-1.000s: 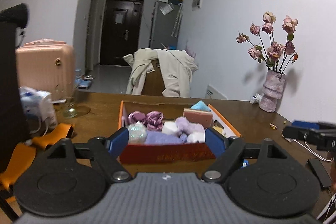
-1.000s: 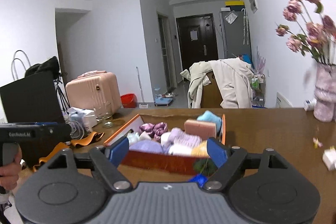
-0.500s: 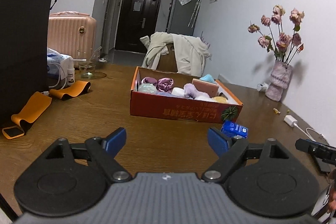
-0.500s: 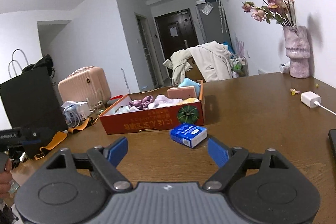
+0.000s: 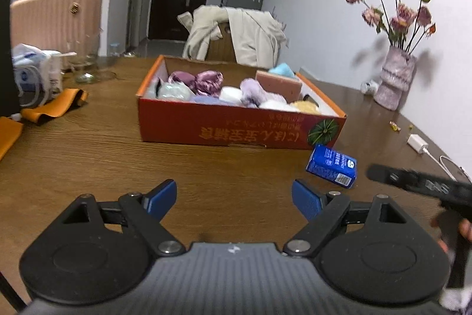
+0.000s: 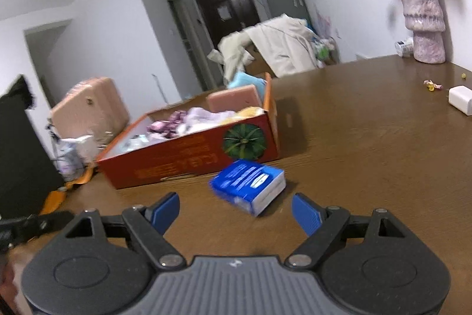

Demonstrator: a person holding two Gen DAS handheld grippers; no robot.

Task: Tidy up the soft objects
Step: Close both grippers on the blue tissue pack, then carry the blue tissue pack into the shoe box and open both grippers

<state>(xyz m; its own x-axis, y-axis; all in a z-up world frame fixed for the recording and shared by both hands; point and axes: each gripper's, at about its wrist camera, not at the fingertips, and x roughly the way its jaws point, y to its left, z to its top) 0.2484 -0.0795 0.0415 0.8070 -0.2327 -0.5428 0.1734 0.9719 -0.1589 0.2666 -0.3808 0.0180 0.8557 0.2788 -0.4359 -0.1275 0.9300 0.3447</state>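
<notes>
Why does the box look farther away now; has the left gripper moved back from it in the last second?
Yes. The left gripper has dropped and pulled back: its pads framed the red box earlier, now bare table lies between.

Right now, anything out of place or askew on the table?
The blue packet lies askew on the table, outside the red box holding the soft items. Small scraps are scattered near the vase. Nothing spilled or damaged.

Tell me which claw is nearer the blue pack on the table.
Right. The right claw sits just short of the blue pack, open and aimed at it. The left claw is further, with the pack off to its right.
</notes>
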